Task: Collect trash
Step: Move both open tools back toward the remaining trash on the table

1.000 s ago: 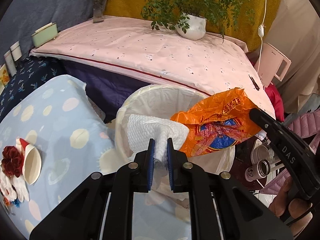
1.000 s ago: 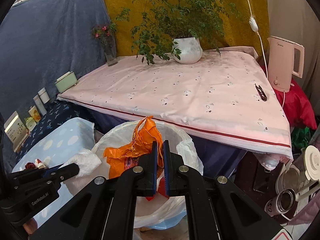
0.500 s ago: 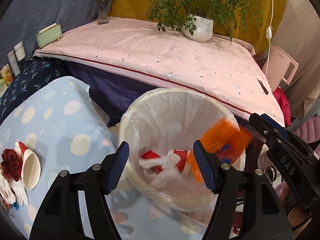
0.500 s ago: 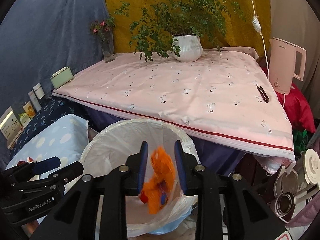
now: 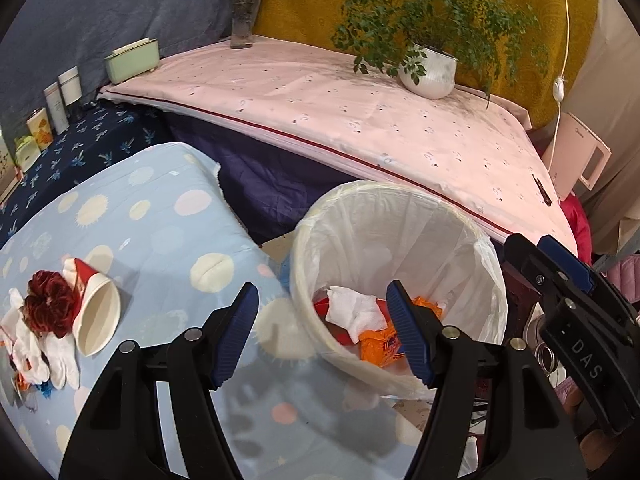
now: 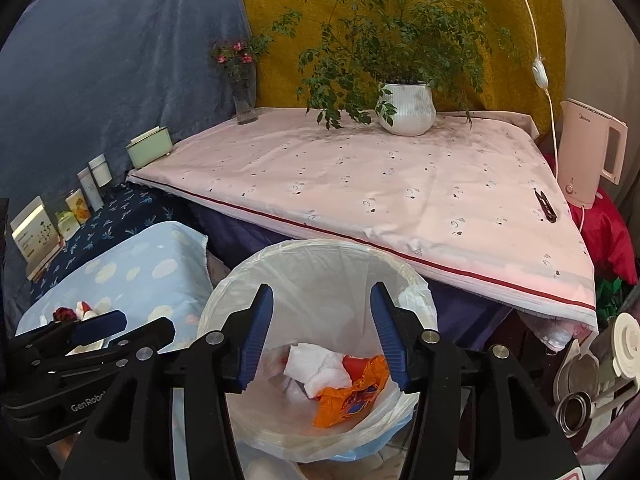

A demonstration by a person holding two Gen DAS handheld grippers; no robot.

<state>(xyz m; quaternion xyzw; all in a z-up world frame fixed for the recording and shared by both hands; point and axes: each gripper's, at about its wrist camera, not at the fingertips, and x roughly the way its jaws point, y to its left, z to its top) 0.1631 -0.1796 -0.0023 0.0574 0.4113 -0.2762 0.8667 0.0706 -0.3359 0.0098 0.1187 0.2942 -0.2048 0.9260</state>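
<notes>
A white-lined trash bin [image 5: 472, 248] [image 6: 224, 300] stands between a blue dotted table and a pink table. Inside it lie a white paper towel [image 5: 354, 312] [image 6: 316, 368] and an orange wrapper [image 5: 378, 346] [image 6: 348, 398]. My left gripper [image 5: 322, 334] is open and empty over the bin's left rim. My right gripper [image 6: 322, 334] is open and empty above the bin. On the blue dotted table [image 5: 160, 232] at the left lie a paper cup [image 5: 96, 314], a red crumpled piece [image 5: 50, 308] and white tissues [image 5: 24, 348].
The pink table [image 6: 400, 184] holds a potted plant [image 6: 406, 108], a flower vase [image 6: 244, 96], a green box [image 6: 150, 146] and a black clip [image 6: 544, 204]. A pink kettle [image 6: 590, 148] stands at the right. Bottles and boxes [image 6: 76, 204] line the dark blue surface at the left.
Both grippers opened. The paper towel dropped from the left one and the orange wrapper from the right one; both now lie in the bin.
</notes>
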